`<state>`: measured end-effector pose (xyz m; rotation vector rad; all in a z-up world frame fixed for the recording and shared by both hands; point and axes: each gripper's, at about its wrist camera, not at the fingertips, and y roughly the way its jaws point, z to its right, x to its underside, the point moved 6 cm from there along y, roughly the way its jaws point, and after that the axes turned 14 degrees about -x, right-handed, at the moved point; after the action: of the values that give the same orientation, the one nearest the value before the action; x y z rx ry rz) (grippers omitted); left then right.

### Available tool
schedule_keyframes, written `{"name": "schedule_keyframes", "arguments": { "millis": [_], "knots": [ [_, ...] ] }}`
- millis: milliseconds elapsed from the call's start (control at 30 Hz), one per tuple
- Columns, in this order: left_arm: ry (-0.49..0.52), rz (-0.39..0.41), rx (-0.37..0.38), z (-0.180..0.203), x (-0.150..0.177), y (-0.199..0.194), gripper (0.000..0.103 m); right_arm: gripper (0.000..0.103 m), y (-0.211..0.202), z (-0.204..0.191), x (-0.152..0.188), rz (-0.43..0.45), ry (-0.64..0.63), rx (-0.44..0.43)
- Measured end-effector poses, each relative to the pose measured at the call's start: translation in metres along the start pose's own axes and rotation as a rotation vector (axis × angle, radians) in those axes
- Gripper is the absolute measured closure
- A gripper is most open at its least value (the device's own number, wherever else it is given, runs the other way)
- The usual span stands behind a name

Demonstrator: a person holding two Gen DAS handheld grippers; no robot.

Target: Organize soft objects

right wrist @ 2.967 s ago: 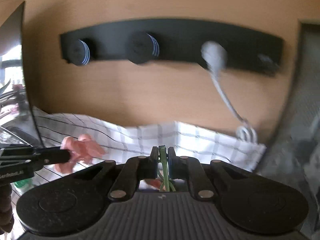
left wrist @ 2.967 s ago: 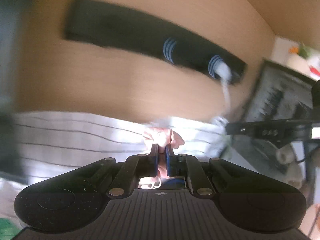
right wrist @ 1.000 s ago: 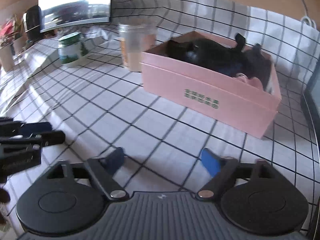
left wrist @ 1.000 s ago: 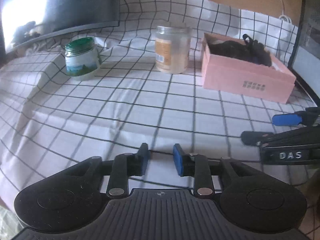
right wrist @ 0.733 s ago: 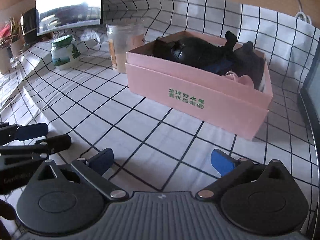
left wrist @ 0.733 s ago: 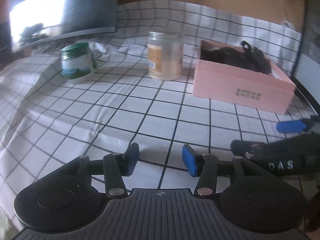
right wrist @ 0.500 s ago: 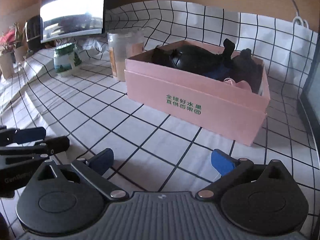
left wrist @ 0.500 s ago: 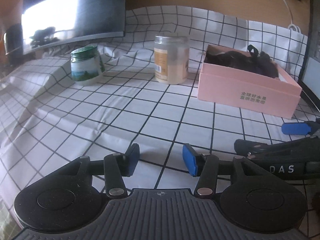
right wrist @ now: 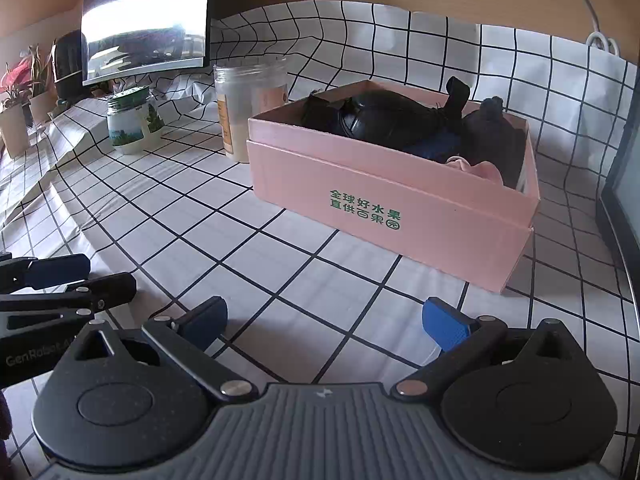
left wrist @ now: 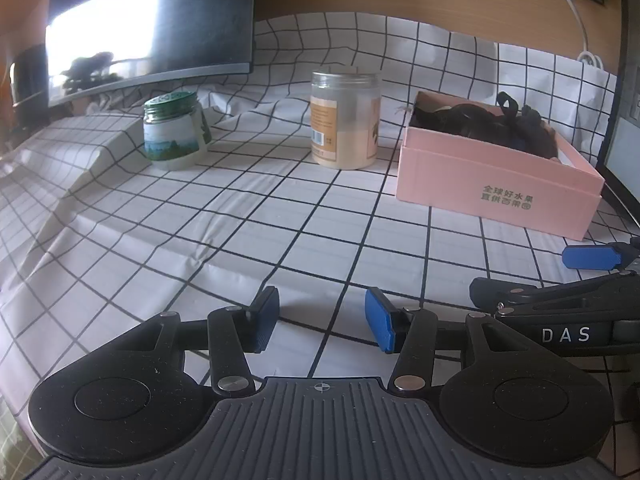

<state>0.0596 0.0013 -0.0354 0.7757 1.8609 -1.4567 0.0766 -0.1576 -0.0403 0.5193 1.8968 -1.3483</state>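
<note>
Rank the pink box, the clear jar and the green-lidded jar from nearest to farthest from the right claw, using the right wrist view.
1. Pink box, ahead of the right claw, slightly right.
2. Clear jar, behind the box's left end.
3. Green-lidded jar, far left.

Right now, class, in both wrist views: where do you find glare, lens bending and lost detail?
Left wrist view: the monitor carries a blown-out window reflection; the checked tablecloth has grid lines that bow outward. Right wrist view: the same glare on the monitor; the dark soft items in the pink box merge into near-black, with little detail.
</note>
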Motion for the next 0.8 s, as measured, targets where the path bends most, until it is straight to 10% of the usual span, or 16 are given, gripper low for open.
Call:
{"name": "schedule_keyframes", "arguments": {
  "millis": [800],
  "knots": [
    [-0.003,0.001,0.001,-0.0011,0.0003,-0.0005,0.05,0.0,0.0001,0.0001,-0.0003,0.0,0.0,0.0]
  ]
}}
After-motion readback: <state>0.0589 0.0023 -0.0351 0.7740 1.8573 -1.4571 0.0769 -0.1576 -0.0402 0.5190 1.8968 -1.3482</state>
